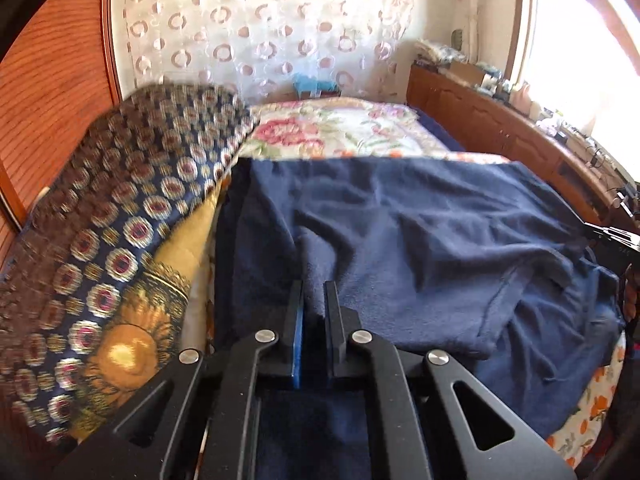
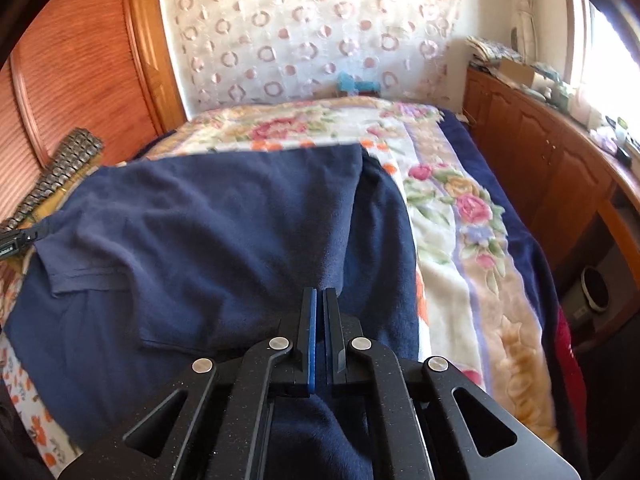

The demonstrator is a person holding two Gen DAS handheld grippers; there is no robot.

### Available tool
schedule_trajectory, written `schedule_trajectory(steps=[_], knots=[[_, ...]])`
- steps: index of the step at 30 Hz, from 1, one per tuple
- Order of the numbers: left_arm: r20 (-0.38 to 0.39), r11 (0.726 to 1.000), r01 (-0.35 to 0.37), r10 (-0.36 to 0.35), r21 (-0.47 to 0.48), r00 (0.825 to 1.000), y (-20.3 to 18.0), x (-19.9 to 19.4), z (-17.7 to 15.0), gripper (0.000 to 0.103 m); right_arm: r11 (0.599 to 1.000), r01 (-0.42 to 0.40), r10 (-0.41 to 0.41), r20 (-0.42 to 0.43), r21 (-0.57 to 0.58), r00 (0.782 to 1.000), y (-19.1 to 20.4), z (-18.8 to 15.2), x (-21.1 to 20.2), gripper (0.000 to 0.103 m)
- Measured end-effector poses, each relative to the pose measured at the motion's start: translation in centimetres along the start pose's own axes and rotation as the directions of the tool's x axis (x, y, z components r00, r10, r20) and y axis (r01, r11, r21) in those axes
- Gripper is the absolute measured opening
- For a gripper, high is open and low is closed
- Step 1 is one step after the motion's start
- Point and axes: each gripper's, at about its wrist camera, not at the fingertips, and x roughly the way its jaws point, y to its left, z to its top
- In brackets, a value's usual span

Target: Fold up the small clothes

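Note:
A navy blue garment (image 1: pixel 420 232) lies spread and wrinkled across the bed; it also fills the right wrist view (image 2: pixel 208 232). My left gripper (image 1: pixel 314 292) is shut on a raised fold of its left edge. My right gripper (image 2: pixel 320 300) is shut on a fold of its right edge, and the cloth hangs down under the fingers. The left gripper's tip (image 2: pixel 12 240) shows at the left edge of the right wrist view. The right gripper's tip (image 1: pixel 612 236) shows at the right edge of the left wrist view.
A floral blanket (image 2: pixel 452 216) covers the bed. A patterned dark cushion (image 1: pixel 120 208) lies at the left against a wooden louvred wardrobe (image 1: pixel 52 80). A wooden cabinet (image 2: pixel 552 160) with clutter runs along the right under a bright window. A curtain (image 2: pixel 304 32) hangs behind.

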Motion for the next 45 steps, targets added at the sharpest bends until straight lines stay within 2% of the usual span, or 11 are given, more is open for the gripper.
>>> schedule_trajectory(steps=[13, 17, 20, 27, 31, 36, 38, 40, 41, 42, 45], knots=[[0.145, 0.996, 0.083, -0.086, 0.025, 0.986, 0.9, -10.8, -1.0, 0.008, 0.992, -0.041, 0.055, 0.124, -0.120, 0.991, 1.6, -1.4, -10.3, 0.002], [0.166, 0.995, 0.097, -0.101, 0.031, 0.981, 0.8, -13.1, -2.1, 0.008, 0.987, -0.028, 0.053, 0.157, -0.156, 0.986, 1.8, -2.6, -14.4, 0.002], [0.144, 0.997, 0.080, -0.083, 0.024, 0.986, 1.0, -13.1, -3.9, 0.008, 0.986, -0.021, 0.048, 0.161, -0.164, 0.986, 1.7, -3.9, -16.3, 0.002], [-0.003, 0.998, 0.062, -0.062, -0.001, 0.998, 1.3, -8.5, -9.9, 0.008, 0.992, -0.035, 0.030, -0.044, -0.119, 0.999, 1.3, -10.9, -11.0, 0.002], [-0.016, 0.998, 0.056, -0.056, -0.008, 0.998, 1.1, -8.5, -11.0, 0.008, 0.997, -0.063, 0.061, -0.055, -0.043, 0.997, 0.8, -13.7, -10.2, 0.002], [-0.002, 0.999, 0.042, -0.042, -0.016, 0.999, 1.1, -9.6, -11.8, 0.045, 0.999, 0.000, -0.001, -0.034, -0.049, 0.999, 0.9, -14.3, -10.6, 0.010], [-0.002, 0.998, 0.046, -0.046, -0.039, 0.999, 1.7, -9.9, -11.9, 0.046, 0.998, 0.024, -0.025, -0.013, -0.057, 1.000, 1.5, -14.0, -11.1, 0.023], [0.004, 0.999, 0.032, -0.032, -0.043, 0.999, 1.8, -10.2, -11.9, 0.055, 0.998, 0.038, -0.037, 0.009, -0.057, 0.999, 2.3, -13.7, -11.7, 0.043], [0.011, 0.999, 0.026, -0.026, -0.041, 1.000, 2.0, -10.2, -11.8, 0.068, 0.998, 0.027, -0.026, 0.022, -0.053, 0.999, 3.0, -13.9, -11.8, 0.045], [0.016, 0.999, 0.018, -0.017, -0.043, 1.000, 2.1, -10.1, -11.7, 0.072, 0.999, 0.006, -0.004, 0.033, -0.050, 0.999, 3.6, -13.8, -11.9, 0.048], [0.003, 0.998, 0.014, -0.013, -0.056, 1.000, 2.4, -9.4, -11.5, 0.075, 0.998, -0.027, 0.029, 0.045, -0.060, 0.999, 5.5, -14.1, -11.3, 0.051]])
